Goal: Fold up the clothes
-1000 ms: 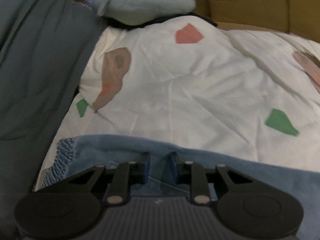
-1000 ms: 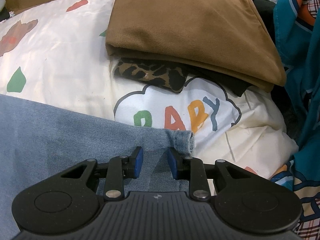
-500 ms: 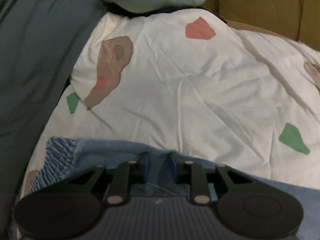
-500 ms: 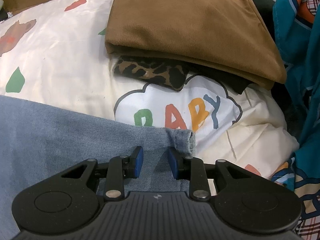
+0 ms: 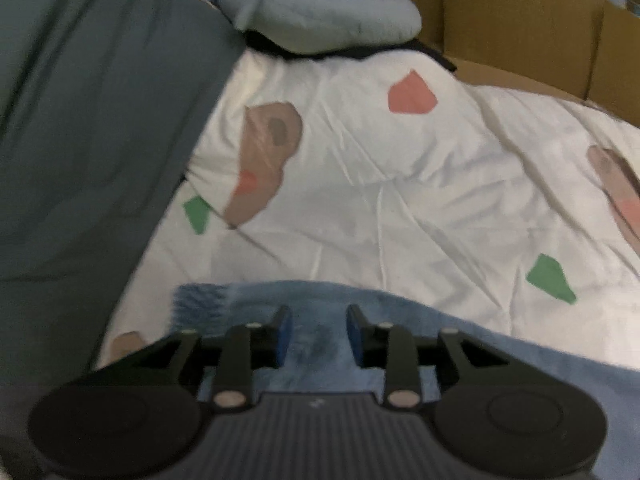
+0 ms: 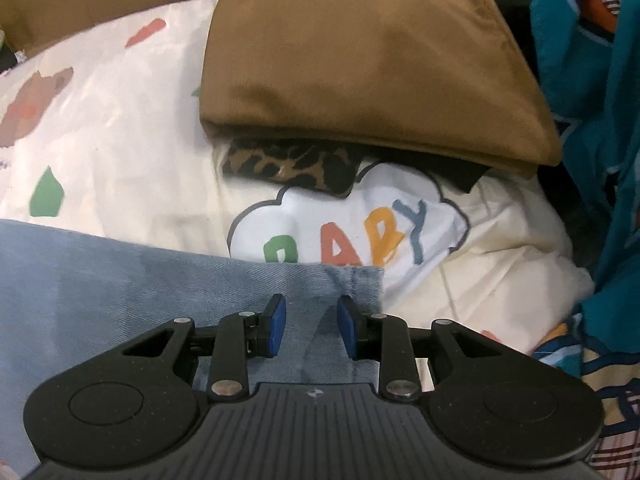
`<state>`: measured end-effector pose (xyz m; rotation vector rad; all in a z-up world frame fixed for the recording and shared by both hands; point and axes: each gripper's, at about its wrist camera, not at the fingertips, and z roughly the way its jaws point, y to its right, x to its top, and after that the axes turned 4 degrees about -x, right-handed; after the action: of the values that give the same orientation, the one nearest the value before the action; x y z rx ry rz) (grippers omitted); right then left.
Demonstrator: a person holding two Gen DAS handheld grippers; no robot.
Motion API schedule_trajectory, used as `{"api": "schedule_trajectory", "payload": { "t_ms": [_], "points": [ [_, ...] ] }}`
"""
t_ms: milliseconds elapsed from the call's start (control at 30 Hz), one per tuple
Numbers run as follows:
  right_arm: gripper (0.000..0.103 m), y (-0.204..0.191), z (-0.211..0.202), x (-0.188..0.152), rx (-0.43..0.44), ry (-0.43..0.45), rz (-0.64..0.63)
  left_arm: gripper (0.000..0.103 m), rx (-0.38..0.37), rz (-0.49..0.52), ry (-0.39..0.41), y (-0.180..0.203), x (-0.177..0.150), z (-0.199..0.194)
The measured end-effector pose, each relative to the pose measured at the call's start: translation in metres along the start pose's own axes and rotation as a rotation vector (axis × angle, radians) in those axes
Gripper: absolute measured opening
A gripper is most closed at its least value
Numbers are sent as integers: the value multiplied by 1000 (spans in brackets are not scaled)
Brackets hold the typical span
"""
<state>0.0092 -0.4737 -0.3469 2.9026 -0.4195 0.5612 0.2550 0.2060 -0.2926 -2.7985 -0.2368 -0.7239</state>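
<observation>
Opening left claw (image 5: pixel 318 334) released over jeans (image 5: pixel 400 320); right claw (image 6: pixel 308 330) likewise; brown garment (image 6: pixel 360 60) right view only.

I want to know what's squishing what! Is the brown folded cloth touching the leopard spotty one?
Touching. The right wrist view shows the brown folded cloth lying right on top of the leopard-print cloth, whose edge pokes out from under it.

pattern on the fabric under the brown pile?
Leopard print, brown and black; right wrist view.

A white quilt (image 5: pixel 400 208) printed with coloured patches covers the bed, with brown cardboard (image 5: pixel 512 24) standing along its far edge.
</observation>
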Motion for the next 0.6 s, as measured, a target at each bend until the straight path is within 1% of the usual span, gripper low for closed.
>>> {"api": "schedule_trajectory", "payload": {
  "t_ms": [33, 100, 167, 200, 233, 267, 300, 333, 467, 600],
  "points": [
    [37, 4, -5, 2, 10, -5, 3, 41, 0, -11, 6, -5, 1, -14],
    [37, 14, -25, 5, 55, 29, 1, 41, -6, -48, 23, -16, 4, -44],
    [38, 23, -44, 10, 82, 70, -11, 51, -3, -50, 45, -22, 5, -76],
    [39, 27, -55, 14, 87, 82, -12, 60, -4, -49, 55, -25, 6, -92],
    [41, 30, -67, 18, 96, 93, -8, 62, -7, -49, 63, -27, 6, -106],
    [44, 35, -78, 22, 110, 106, -2, 62, -13, -52, 66, -29, 6, -121],
    [50, 40, -89, 25, 123, 117, 5, 63, -19, -55, 67, -32, 6, -135],
    [52, 43, -100, 27, 131, 127, 10, 64, -25, -56, 69, -33, 7, -147],
    [52, 59, -129, 31, 149, 176, 35, 66, -70, -58, 80, -37, 4, -193],
    [55, 72, -155, 30, 197, 184, 91, 67, -108, -58, 93, -38, 0, -231]
  ]
}}
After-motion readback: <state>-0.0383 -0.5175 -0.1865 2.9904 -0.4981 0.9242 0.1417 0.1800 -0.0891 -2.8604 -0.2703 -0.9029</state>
